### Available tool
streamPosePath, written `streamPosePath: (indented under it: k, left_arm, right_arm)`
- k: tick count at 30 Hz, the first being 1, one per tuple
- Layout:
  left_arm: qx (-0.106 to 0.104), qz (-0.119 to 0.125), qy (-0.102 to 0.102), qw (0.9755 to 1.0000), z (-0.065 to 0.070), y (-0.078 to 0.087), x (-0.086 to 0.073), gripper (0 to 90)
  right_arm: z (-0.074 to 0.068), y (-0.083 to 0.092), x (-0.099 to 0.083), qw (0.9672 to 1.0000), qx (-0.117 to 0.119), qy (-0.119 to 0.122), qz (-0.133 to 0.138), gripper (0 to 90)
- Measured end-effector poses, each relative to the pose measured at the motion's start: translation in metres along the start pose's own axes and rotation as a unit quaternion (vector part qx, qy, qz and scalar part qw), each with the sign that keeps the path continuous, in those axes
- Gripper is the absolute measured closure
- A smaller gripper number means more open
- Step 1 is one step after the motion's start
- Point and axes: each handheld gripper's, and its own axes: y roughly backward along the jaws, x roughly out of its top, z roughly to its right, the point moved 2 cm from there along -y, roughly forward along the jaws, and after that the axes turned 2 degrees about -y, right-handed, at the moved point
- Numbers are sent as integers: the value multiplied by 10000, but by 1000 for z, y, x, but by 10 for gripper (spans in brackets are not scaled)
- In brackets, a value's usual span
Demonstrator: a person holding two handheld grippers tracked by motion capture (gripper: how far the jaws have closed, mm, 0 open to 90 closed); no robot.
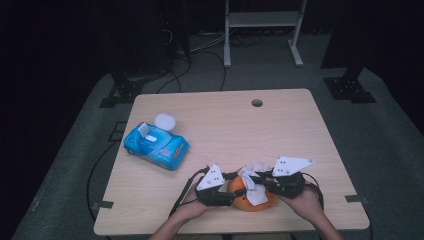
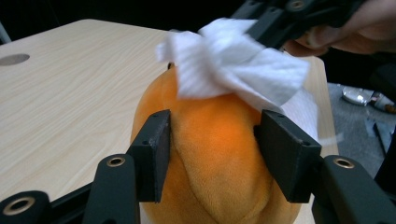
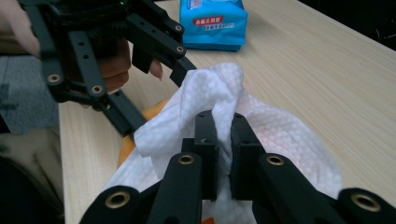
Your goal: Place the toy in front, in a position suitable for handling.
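Left claw view: left claw [image 2: 212, 154] clamps orange plush [image 2: 219, 168], one jaw on each flank; fabric soft, seamed. Right claw view: right claw [image 3: 223, 140] pinches bunched white wipe [image 3: 280, 135], jaws nearly touching; plush mostly hidden beneath. High view: both claws meet at near bench [image 1: 225, 120] edge; blue wipe pack [image 1: 156, 146], lid open, left of left claw. Count: one plush, one wipe, one pack.

White wipe [image 3: 261, 126] draped over orange plush toy [image 2: 219, 158].
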Motion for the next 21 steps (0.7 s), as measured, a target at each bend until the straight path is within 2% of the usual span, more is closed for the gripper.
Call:
streamPosePath:
  k: [2, 4, 5, 6, 8, 9, 10, 13, 14, 15, 16, 17, 18, 21]
  left_arm:
    - [9, -10, -31, 10000, 0, 0, -1, 448]
    - [35, -8, -36, 10000, -3, 2, -1, 448]
    - [51, -9, -42, 10000, -4, 3, 0, 405]
    - [95, -5, -16, 10000, -6, 4, 2, 405]
    - [240, -23, 181, 9995, -9, 5, 4, 281]
    - [188, -32, 267, 9995, -10, 5, 4, 266]
    - [23, -108, 357, 9993, -9, 3, 1, 301]
    - [-84, -176, 359, 9992, -6, 1, 0, 406]
    - [-89, -165, 244, 9995, -4, 0, 1, 434]
    - [-89, -165, 244, 9995, -4, 0, 1, 445]
    - [-143, -80, 102, 9998, -1, 0, 2, 454]
    - [-143, -80, 102, 9998, -1, 0, 2, 459]
    - [-167, -74, -74, 9998, 3, -1, 2, 463]
    - [-167, -103, -190, 9996, 5, -1, 3, 470]
  right_arm:
    - [2, -2, 0, 10000, 5, 9, -23, 833]
    - [10, -3, -4, 9999, 39, -127, -58, 834]
    - [16, -1, -10, 9997, -27, -229, -125, 834]
    - [16, -1, -10, 9997, -27, -229, -125, 834]
    - [19, 2, -17, 9992, -18, -354, -156, 836]
    - [20, 5, -19, 9991, -26, -396, -158, 836]
    - [20, 8, -20, 9986, 84, -497, -164, 836]
    - [19, 10, -20, 9986, 138, -492, -166, 835]
    - [14, 14, -13, 9995, 23, -323, -61, 835]
    - [14, 14, -13, 9995, 23, -323, -61, 835]
    - [7, 17, -2, 9994, 112, -250, 195, 836]
    - [7, 17, -2, 9994, 112, -250, 195, 836]
    - [2, 14, 6, 9995, 125, -127, 243, 835]
    - [0, 7, 8, 9997, 154, -76, 158, 835]
